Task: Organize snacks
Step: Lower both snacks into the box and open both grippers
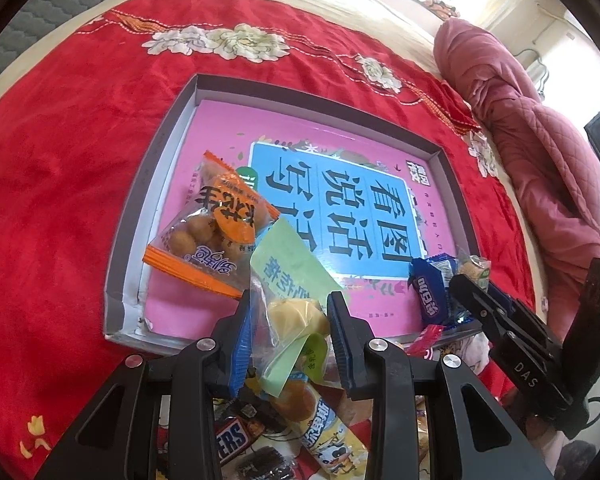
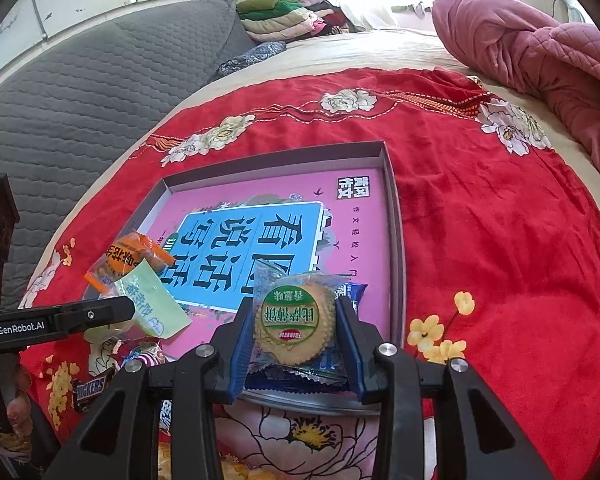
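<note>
Snacks in transit to a shallow grey box [image 1: 168,128] whose floor is a pink printed sheet with a blue panel; both tongs are loaded. Nearest the lens, the left gripper [image 1: 288,320] has its jaws closed on a clear packet with a pale green label [image 1: 288,276] holding a yellow pastry, poised over the box's near left corner; below it, outside the box, a loose pile remains, including a Snickers bar [image 1: 230,440] and a long cake packet [image 1: 324,436]. The right gripper [image 2: 296,320] clamps a round biscuit in a clear wrapper with a green label [image 2: 296,320], held above the near right corner of the box, where a blue-wrapped snack [image 1: 430,292] already lies. Just beyond the green packet, an orange packet of coated nuts [image 1: 210,228] rests inside against the left wall. Judged step: placing two items at once, with the sorting far from done. The next move likely calls for lowering each packet past the near rim [image 2: 300,404] and opening the jaws clear of the pieces already set down. The middle and far half of the box floor are bare, giving ample room; the low walls are the only edges to clear. Farther off lie the red floral blanket [image 2: 480,200] and a pink quilt [image 2: 540,40]
</note>
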`<state>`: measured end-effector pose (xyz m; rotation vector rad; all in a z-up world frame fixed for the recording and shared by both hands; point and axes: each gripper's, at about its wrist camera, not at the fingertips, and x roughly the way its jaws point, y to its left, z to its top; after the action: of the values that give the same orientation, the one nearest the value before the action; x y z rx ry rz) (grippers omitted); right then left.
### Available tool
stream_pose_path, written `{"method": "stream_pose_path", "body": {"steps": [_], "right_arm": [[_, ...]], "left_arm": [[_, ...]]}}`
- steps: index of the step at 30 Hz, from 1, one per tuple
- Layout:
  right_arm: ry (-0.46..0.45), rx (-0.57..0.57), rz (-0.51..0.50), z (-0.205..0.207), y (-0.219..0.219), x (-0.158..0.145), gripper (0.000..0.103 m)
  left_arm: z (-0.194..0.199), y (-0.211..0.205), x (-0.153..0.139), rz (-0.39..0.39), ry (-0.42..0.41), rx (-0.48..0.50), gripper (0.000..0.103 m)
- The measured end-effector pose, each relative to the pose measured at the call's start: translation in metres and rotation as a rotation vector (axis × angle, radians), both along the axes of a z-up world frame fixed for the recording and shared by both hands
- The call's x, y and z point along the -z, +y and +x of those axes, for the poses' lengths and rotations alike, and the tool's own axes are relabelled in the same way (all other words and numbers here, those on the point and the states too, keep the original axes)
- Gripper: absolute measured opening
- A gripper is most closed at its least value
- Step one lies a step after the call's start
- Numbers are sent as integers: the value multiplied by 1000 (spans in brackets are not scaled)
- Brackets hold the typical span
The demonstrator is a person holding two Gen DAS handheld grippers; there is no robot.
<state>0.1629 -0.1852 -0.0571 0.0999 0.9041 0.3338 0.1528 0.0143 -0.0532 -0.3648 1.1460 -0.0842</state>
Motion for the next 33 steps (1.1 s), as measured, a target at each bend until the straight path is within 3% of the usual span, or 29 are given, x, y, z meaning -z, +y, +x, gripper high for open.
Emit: {"method": "stream_pose_path", "body": {"steps": [18,28,33], "right_arm": [[-3,14,1,0,-3,-2,41],[-11,29,-4,0,-6,-5,45],[-26,38,-1,-1,-8,-10,51]], "left_arm": [[0,12,-2,12,1,-27,39],[-2,11,-5,13,-2,-19,39],[-3,10,-9,19,-6,-11,44]]}}
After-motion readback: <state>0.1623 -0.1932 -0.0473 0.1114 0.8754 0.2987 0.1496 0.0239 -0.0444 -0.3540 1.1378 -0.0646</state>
